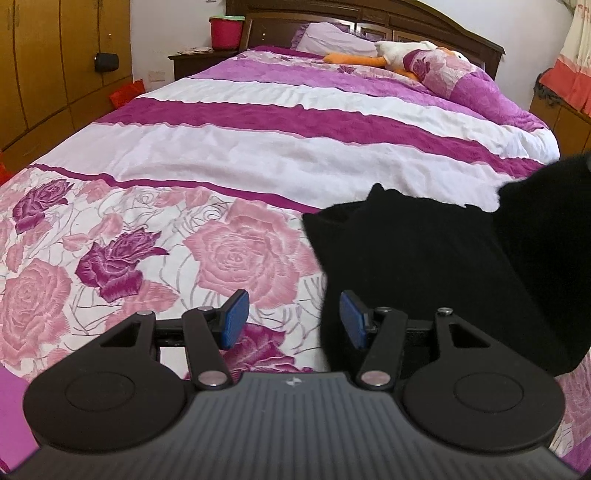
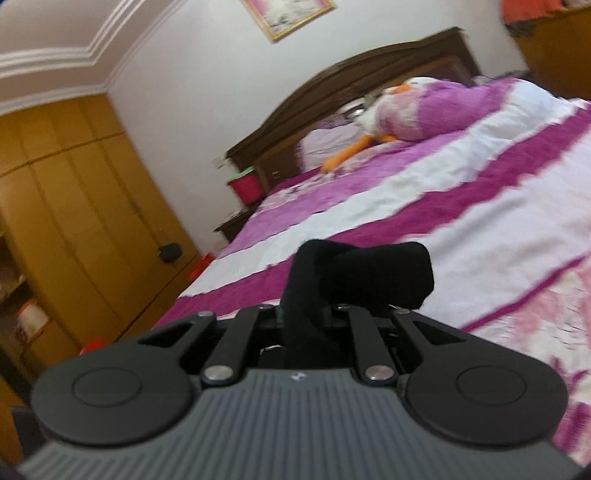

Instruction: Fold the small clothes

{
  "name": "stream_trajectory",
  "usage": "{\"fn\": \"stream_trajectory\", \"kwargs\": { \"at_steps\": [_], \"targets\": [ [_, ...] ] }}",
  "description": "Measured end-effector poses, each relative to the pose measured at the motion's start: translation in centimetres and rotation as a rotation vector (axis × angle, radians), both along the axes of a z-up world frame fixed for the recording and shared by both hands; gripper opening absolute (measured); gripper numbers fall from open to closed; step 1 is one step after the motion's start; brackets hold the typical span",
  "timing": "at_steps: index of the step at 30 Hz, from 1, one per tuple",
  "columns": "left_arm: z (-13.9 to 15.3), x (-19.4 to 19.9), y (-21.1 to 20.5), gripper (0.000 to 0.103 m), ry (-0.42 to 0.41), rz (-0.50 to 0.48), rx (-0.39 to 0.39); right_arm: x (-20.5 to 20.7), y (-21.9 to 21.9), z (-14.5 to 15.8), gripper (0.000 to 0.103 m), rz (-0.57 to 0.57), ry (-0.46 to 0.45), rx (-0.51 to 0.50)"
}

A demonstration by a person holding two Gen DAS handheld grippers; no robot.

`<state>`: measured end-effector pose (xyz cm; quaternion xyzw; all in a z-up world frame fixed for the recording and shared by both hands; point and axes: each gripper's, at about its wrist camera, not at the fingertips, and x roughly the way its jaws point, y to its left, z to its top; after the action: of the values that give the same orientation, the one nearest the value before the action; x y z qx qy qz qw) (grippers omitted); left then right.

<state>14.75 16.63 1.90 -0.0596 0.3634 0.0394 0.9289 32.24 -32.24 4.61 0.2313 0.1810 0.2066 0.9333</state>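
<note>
A small black garment [image 1: 424, 266] lies on the floral bedspread [image 1: 184, 236] at the lower right of the left wrist view, with one part lifted off to the right. My left gripper [image 1: 293, 319] is open, low over the bed, its blue pads [image 1: 234, 319] straddling the garment's left edge. In the right wrist view my right gripper [image 2: 308, 314] is shut on a bunched fold of the black garment [image 2: 354, 280], held up above the bed. The view is tilted and blurred.
A pink and white striped quilt covers the bed [image 1: 295, 140]. A plush duck [image 1: 391, 55] and pillows lie by the dark headboard [image 1: 369, 14]. A red bucket [image 1: 225, 33] stands on the nightstand. Wooden wardrobes [image 1: 48, 66] line the left wall.
</note>
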Motion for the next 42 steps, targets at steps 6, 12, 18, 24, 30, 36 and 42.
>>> {"fn": "stream_trajectory", "kwargs": {
  "at_steps": [6,12,18,24,30,36,42],
  "targets": [
    [-0.1,-0.9,2.3,0.061,-0.015,0.037,-0.014,0.1,7.4,1.1,0.012,0.119,-0.043,-0.112],
    [-0.5,-1.9,4.8,0.061,-0.022,0.076,-0.017,0.3,14.6,-2.1,0.011,0.25,0.009,-0.221],
    [-1.2,-2.2,6.6,0.061,-0.021,0.099,-0.034,0.2,18.1,-6.1,0.011,0.324,0.081,-0.297],
    [-1.1,-1.7,6.5,0.061,-0.035,0.093,-0.058,-0.2,18.6,-6.4,0.011,0.334,0.112,-0.276],
    [0.1,-1.6,5.4,0.061,-0.064,0.069,-0.048,-0.3,19.4,-6.1,0.009,0.35,0.147,-0.158],
    [0.9,-1.9,5.2,0.061,-0.077,0.068,-0.057,-1.2,19.8,-5.8,0.012,0.302,0.148,-0.188],
    [1.5,-1.8,4.3,0.061,-0.091,0.048,-0.085,-2.8,16.9,-3.8,0.014,0.324,0.173,-0.117]
  ]
}}
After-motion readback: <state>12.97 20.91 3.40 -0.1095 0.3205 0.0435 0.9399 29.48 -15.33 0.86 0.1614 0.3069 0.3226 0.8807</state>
